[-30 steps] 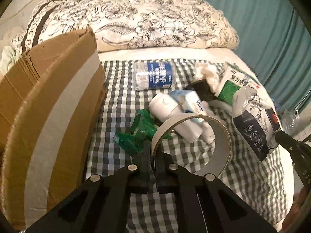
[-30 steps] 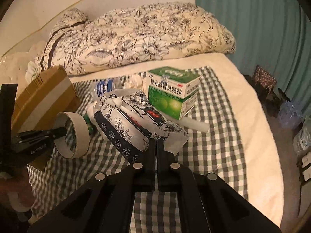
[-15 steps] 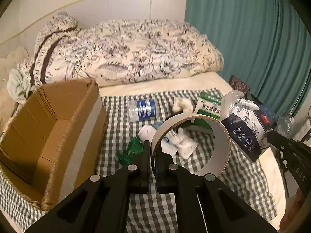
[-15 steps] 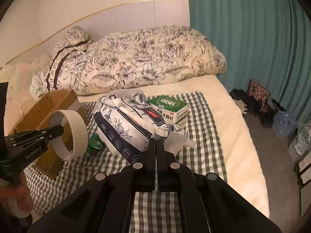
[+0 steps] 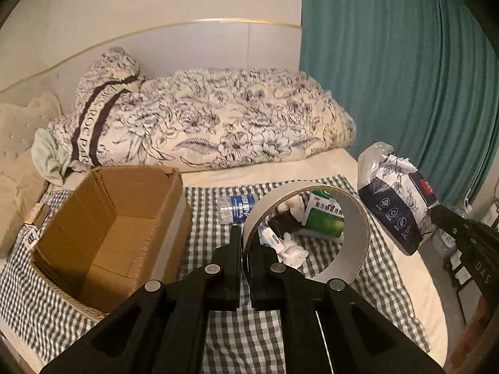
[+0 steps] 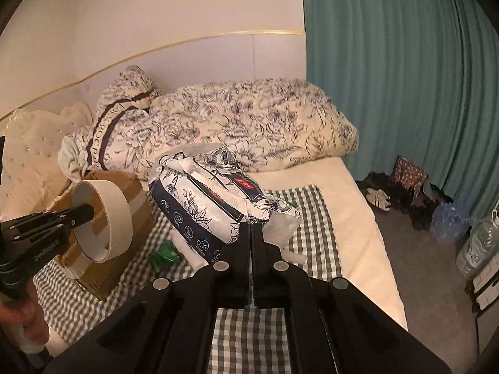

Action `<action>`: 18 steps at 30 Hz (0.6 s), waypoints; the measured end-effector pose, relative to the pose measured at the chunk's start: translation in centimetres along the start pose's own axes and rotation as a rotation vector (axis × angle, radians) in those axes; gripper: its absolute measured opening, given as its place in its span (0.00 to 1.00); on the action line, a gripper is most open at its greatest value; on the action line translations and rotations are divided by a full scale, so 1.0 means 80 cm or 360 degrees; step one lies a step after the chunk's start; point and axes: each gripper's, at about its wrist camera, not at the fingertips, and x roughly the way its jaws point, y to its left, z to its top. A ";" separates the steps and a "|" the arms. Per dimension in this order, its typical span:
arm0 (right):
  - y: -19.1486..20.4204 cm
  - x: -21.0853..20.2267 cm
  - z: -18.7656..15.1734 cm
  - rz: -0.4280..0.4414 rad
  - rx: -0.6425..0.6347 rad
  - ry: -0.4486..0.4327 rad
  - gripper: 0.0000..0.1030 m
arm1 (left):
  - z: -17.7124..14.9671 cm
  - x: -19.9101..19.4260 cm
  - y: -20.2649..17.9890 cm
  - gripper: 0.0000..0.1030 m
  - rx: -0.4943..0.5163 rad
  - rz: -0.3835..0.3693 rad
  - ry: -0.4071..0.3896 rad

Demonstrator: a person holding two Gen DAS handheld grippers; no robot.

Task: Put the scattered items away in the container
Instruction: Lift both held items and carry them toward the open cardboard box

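My left gripper [image 5: 245, 237] is shut on the rim of a large white tape roll [image 5: 358, 227] and holds it in the air, right of the open cardboard box [image 5: 103, 233]. The roll also shows in the right wrist view [image 6: 115, 218]. My right gripper [image 6: 250, 230] is shut on a blue-and-white floral tissue pack [image 6: 212, 205], lifted high above the checked cloth [image 6: 312, 205]; the pack also shows in the left wrist view [image 5: 396, 205]. On the cloth lie a water bottle [image 5: 237, 208], a green medicine box [image 5: 324, 215], a white tube [image 5: 271, 237] and green packets [image 6: 165, 251].
A floral duvet [image 5: 234, 131] is heaped at the head of the bed. A teal curtain [image 6: 405, 93] hangs on the right. Shoes [image 6: 393, 196] and plastic bottles [image 6: 449, 218] stand on the floor beside the bed. A small box [image 5: 34, 221] lies left of the cardboard box.
Both grippers have risen well above the bed with their loads. The cardboard box now shows its open inside, and the items on the cloth look smaller and farther.
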 end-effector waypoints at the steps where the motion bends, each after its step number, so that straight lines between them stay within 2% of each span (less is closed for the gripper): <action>1: 0.003 -0.002 0.001 0.0004 -0.0003 -0.0006 0.01 | 0.001 -0.005 0.003 0.03 -0.0005 0.0006 -0.0009; 18: 0.073 -0.018 0.025 0.0154 -0.0087 -0.0082 0.01 | 0.006 -0.050 0.071 0.03 -0.0118 0.0170 -0.0079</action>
